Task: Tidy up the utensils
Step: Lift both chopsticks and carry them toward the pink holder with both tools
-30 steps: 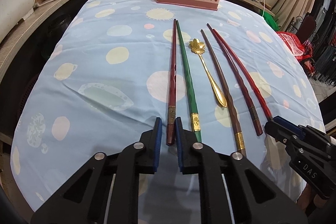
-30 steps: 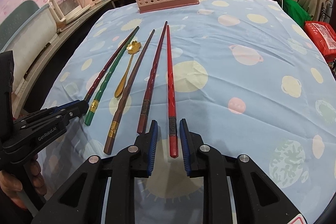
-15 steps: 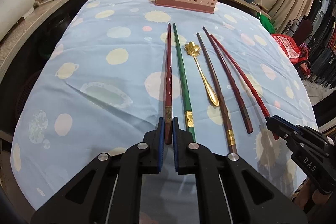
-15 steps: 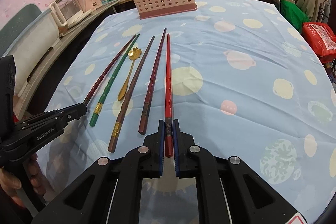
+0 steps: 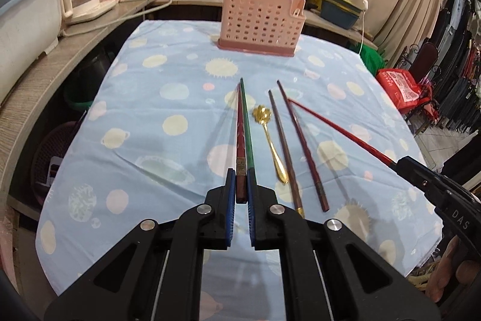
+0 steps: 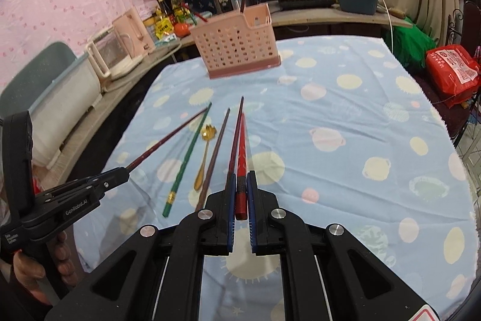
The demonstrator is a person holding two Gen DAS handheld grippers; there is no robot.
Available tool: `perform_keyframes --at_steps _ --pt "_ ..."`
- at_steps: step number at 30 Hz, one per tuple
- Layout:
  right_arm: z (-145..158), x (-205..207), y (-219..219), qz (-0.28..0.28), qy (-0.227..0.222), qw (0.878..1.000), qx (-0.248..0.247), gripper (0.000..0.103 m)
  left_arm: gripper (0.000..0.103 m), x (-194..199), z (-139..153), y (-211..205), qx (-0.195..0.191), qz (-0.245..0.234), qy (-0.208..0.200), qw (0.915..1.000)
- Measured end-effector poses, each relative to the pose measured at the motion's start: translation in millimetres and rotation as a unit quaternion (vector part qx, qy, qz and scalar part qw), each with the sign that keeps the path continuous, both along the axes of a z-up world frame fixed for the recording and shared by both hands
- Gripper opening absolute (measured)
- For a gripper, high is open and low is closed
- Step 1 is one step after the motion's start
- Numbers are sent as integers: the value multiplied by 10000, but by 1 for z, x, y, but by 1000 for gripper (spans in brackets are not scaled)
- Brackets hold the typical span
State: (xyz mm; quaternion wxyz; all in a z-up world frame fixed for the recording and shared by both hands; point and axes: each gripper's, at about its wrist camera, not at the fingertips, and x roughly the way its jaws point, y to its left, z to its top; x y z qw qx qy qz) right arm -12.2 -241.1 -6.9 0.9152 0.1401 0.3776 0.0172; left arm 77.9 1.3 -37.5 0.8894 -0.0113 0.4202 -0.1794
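Clamping my left fingers [image 5: 239, 185] on the dark red chopstick [image 5: 240, 146] and my right fingers [image 6: 240, 188] on the bright red chopstick [image 6: 241, 158], both raised off the bench [image 5: 150, 116]. Green chopstick [image 6: 188, 158], gold spoon [image 5: 270, 140] and 2 brown chopsticks [image 5: 284, 146] lie on the cloth; pink basket [image 5: 261, 20] stands beyond.

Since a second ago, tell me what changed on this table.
Both hand-held grippers closed and lifted: the left hand-held gripper raised the dark red chopstick, the right hand-held gripper raised the bright red chopstick. The green chopstick, gold spoon and pink basket stayed put.
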Motion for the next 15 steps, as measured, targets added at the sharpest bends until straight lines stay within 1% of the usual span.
perform_keyframes --at_steps 6,15 --pt "28 -1 -9 -87 -309 9995 54 7 7 2 27 4 -117 27 -232 9997" --pt "71 7 -24 -201 -819 9964 79 7 7 18 71 8 -257 152 -674 9973"
